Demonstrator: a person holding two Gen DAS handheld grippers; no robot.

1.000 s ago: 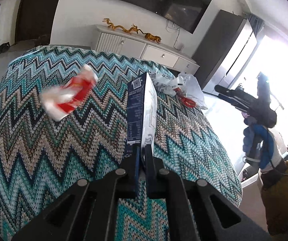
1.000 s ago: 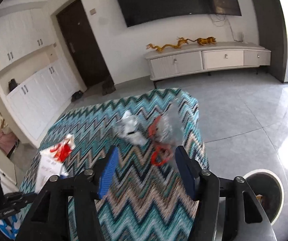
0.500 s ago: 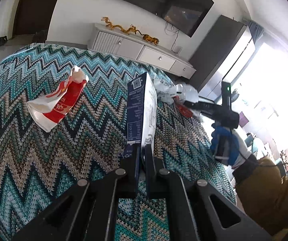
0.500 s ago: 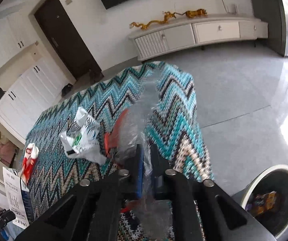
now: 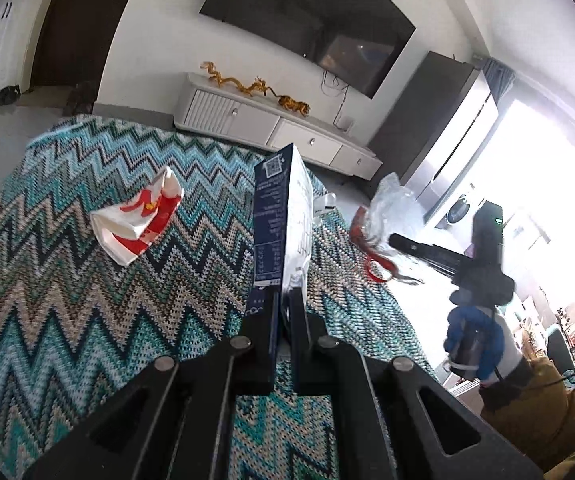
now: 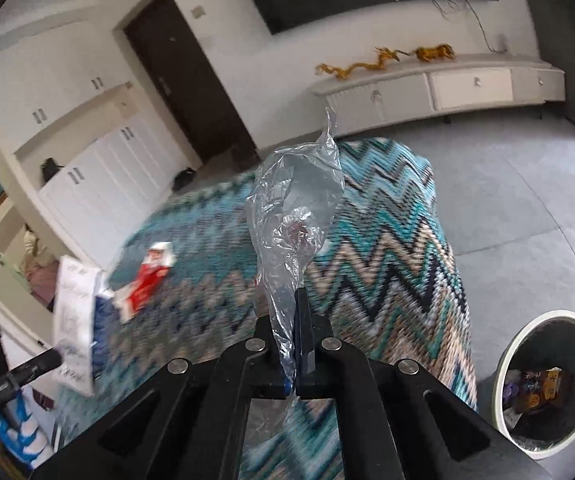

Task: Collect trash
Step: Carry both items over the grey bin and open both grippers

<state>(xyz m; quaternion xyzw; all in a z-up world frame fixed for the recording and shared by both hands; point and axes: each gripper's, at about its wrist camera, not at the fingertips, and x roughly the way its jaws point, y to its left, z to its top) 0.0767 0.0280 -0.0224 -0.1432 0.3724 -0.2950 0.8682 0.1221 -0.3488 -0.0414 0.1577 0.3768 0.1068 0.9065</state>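
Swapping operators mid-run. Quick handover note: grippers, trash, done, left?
Left gripper: jaws shut on a blue and white carton, held upright above the zigzag blanket.
Right gripper: jaws shut on a clear plastic bag, lifted off the blanket.
Bin: on the floor at the right, some trash already inside.
Done: both pieces picked up.
Left: drop both in the bin, then fetch the red and white wrapper lying on the blanket.
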